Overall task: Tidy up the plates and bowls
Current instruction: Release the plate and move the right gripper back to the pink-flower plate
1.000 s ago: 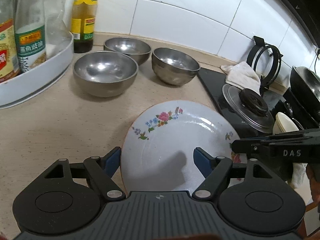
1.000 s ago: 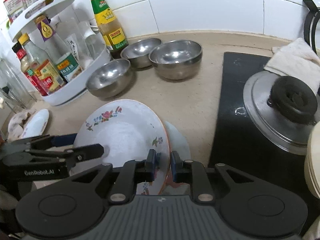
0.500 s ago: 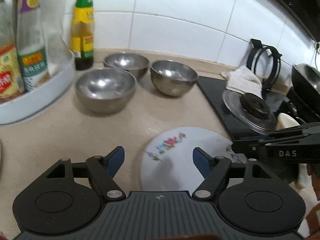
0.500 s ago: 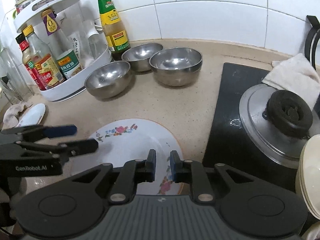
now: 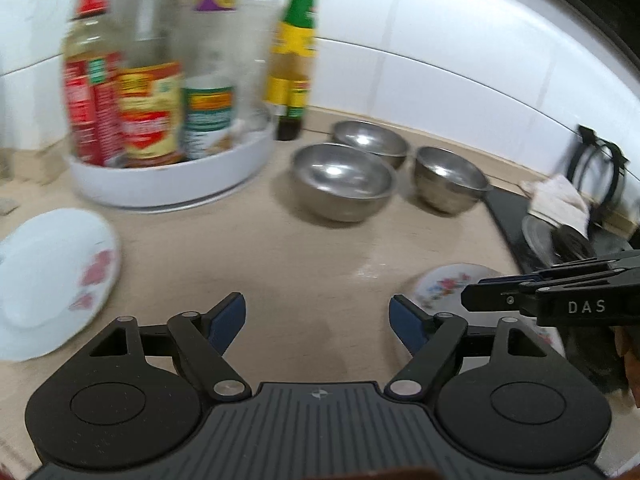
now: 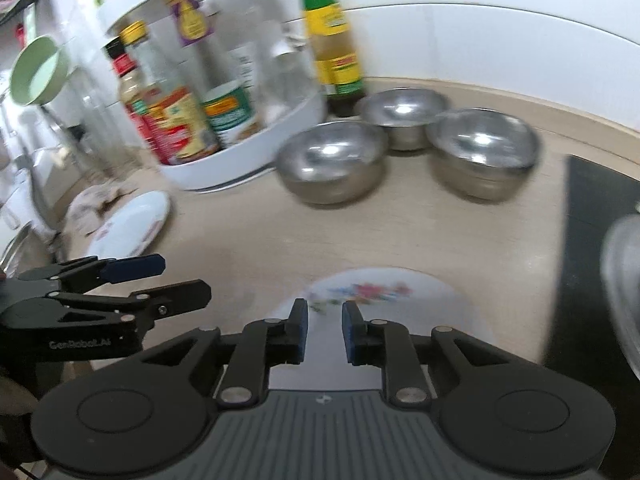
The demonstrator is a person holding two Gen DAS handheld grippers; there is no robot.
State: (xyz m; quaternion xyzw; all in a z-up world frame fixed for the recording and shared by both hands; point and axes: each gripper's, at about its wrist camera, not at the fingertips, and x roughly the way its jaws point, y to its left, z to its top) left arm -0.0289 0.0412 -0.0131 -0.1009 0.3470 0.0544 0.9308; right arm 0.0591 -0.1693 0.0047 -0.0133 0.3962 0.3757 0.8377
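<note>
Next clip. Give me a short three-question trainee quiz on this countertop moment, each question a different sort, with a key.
1. True or false: the right gripper is clamped on the floral plate.
2. How many steel bowls stand on the counter?
3. Multiple choice: the left gripper is A) shut on a bowl, B) open and empty, C) shut on the plate.

Key
1. False: its jaws stand slightly apart above the plate, which lies flat.
2. Three: front-left bowl, back bowl, right bowl.
3. B.
</note>
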